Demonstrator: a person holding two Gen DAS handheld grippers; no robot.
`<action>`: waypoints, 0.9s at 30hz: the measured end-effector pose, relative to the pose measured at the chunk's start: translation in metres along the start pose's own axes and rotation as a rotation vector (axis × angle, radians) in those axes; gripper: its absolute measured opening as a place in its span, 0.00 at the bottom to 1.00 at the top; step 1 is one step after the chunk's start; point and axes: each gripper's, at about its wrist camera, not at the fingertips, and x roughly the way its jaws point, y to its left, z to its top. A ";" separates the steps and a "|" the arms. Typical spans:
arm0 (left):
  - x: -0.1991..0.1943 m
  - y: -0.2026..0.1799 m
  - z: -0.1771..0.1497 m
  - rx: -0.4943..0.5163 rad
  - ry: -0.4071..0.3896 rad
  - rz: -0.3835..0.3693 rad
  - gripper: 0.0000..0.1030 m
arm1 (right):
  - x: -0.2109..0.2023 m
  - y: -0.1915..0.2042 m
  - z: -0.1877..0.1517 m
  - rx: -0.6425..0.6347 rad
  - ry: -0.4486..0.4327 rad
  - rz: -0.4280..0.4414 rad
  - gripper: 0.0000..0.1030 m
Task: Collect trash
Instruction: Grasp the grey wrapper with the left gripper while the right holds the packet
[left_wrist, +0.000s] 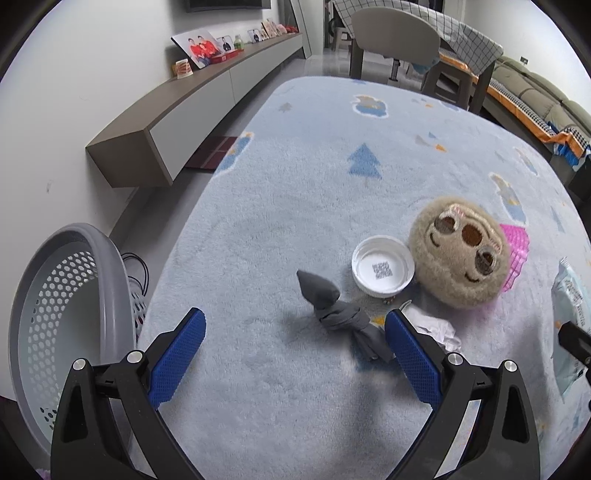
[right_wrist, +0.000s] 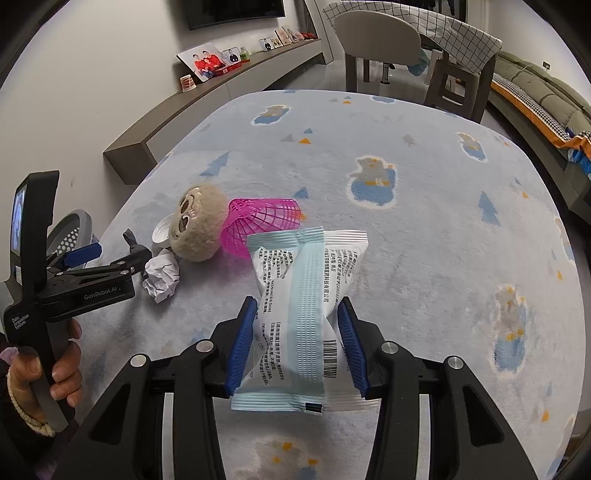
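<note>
Now, step in hand: we judge we are midway through collecting; one piece of trash is already lifted and the others lie on the pale blue shaggy rug with tree and bear motifs (right_wrist: 424, 229).
Right gripper: our right gripper (right_wrist: 297, 343) is clamped on a white and pale green printed plastic packet (right_wrist: 303, 306), both blue pads pressing its sides, the packet held clear of the rug.
Left gripper: our left gripper (left_wrist: 295, 354) stands wide apart and holds nothing, low over the rug.
Trash near the left gripper: a knotted grey cloth bundle (left_wrist: 334, 310) lies just ahead, close to the right-hand finger; a crumpled white paper ball (left_wrist: 437, 326) sits just beyond that finger, partly hidden by it; a round white plastic lid with a printed code (left_wrist: 382, 269) lies farther ahead.
Not trash, in our judgement: a round beige plush toy head (left_wrist: 460, 254) touching the lid, with a pink plastic mesh basket (left_wrist: 515, 254) behind it.
Bin: a grey perforated plastic basket (left_wrist: 74, 295) stands to the left of the left gripper, off the rug's edge.
Next move, as we judge: carry the packet across to the grey basket and release it, or swing the left gripper rightward to straddle the paper ball.
What it calls for: keeping the two grippers from crossing paths, since they sit near each other.
</note>
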 end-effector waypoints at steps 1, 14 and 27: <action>0.001 0.001 -0.002 0.000 0.014 -0.001 0.93 | 0.000 -0.001 0.000 -0.001 -0.001 -0.001 0.43; -0.016 0.024 -0.014 -0.006 0.001 0.034 0.93 | -0.007 0.004 -0.003 -0.013 -0.018 0.000 0.43; -0.003 0.014 -0.003 -0.034 0.008 -0.032 0.75 | -0.002 0.003 -0.002 -0.004 -0.006 -0.006 0.43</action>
